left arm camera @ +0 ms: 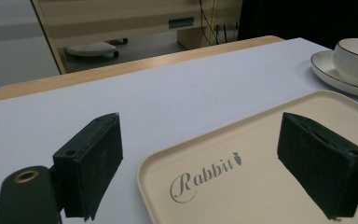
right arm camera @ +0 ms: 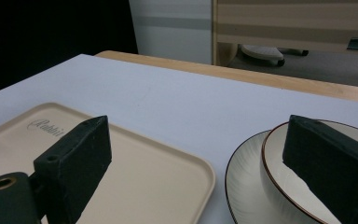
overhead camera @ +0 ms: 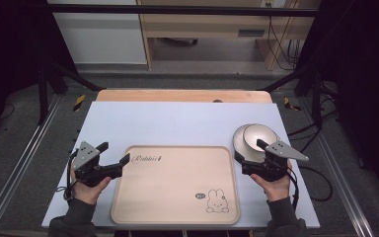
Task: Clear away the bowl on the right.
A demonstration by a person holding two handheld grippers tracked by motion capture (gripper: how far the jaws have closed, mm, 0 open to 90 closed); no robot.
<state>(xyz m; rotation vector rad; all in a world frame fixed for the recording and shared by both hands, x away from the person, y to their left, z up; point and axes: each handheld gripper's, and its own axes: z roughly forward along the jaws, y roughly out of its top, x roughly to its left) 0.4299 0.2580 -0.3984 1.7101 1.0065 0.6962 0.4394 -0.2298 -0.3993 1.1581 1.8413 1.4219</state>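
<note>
Item 1: tray [overhead camera: 177, 185]. Beige, rectangular with rounded corners, lying flat at the middle of the table's near edge. "Rabbit" lettering sits at its far left corner and a small rabbit drawing [overhead camera: 217, 201] near its near right corner. Nothing lies on it.

Item 2: bowl [overhead camera: 259, 136]. White with a thin dark rim line, standing upright on a white saucer [overhead camera: 241, 143]. The pair rests on the table's right part, just beside the tray's far right corner and apart from it; a strip of table surface shows between them in the right gripper view.

Item 3: left gripper [overhead camera: 113, 158]. Held in the person's left hand [overhead camera: 86, 185] at the tray's left edge, near the far left corner. Jaws spread wide and holding nothing. In the left gripper view one jaw stands over the bare table and the other over the tray, with the tray's corner and lettering between them. Whether a jaw touches the tray cannot be told.

Item 4: right gripper [overhead camera: 249, 150]. Held in the person's right hand [overhead camera: 276, 185] at the near side of the bowl and saucer. Jaws spread wide and holding nothing. In the right gripper view one jaw stands over the tray's right edge and the other over the bowl; contact with the bowl cannot be told.

Item 5: table [overhead camera: 177, 123]. Pale lavender-white top with a wooden strip along its far edge.
</note>
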